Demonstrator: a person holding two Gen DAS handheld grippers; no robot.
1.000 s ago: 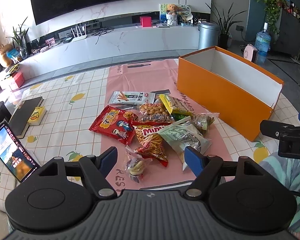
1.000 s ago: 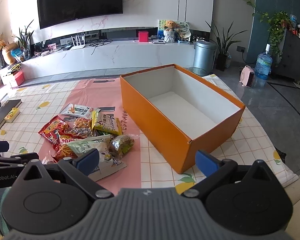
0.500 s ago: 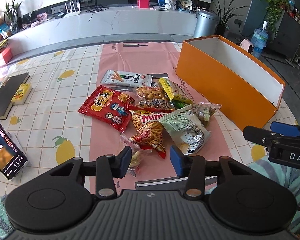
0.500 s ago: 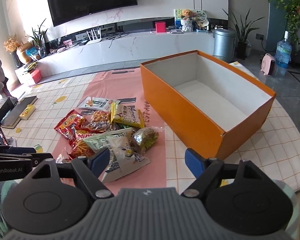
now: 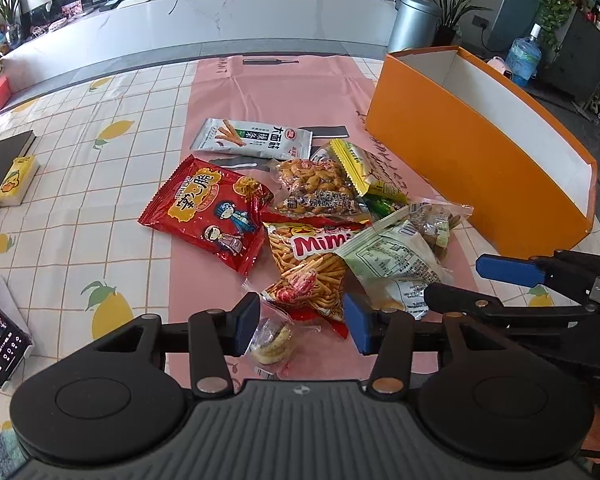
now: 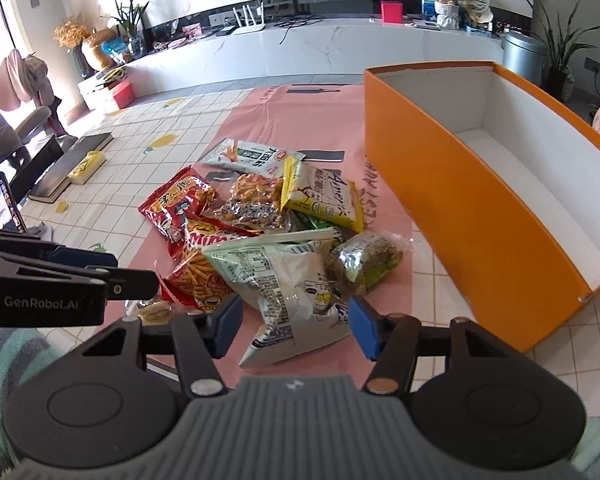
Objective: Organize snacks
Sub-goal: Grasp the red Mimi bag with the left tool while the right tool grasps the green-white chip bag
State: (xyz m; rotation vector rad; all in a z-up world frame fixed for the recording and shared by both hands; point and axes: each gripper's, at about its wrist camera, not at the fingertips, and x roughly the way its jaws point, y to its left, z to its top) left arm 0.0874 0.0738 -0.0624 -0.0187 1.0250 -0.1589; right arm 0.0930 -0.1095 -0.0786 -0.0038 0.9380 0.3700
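Several snack bags lie heaped on the pink runner [image 5: 276, 92], left of an open orange box [image 5: 460, 168] [image 6: 480, 208]. My left gripper [image 5: 302, 326] hangs low over the near end of the heap. Its jaws are opening, with a small clear cookie packet [image 5: 272, 340] and the tail of the Mimi stick bag [image 5: 308, 264] between them, not pinched. My right gripper [image 6: 296, 328] straddles the white-green bag [image 6: 284, 288]. Its jaws are closing, and the pads stand just off the bag's sides. A red bag [image 5: 208, 216] lies further left.
A phone [image 5: 0, 340], a dark book [image 5: 0, 160] and a yellow tissue pack [image 5: 16, 180] sit at the table's left. The two grippers are close together, each showing in the other's view. A white cabinet runs along the far wall.
Both grippers have dropped and moved forward toward the heap, tilting further down. Their jaws have narrowed from wide open; the right now brackets the white-green bag.
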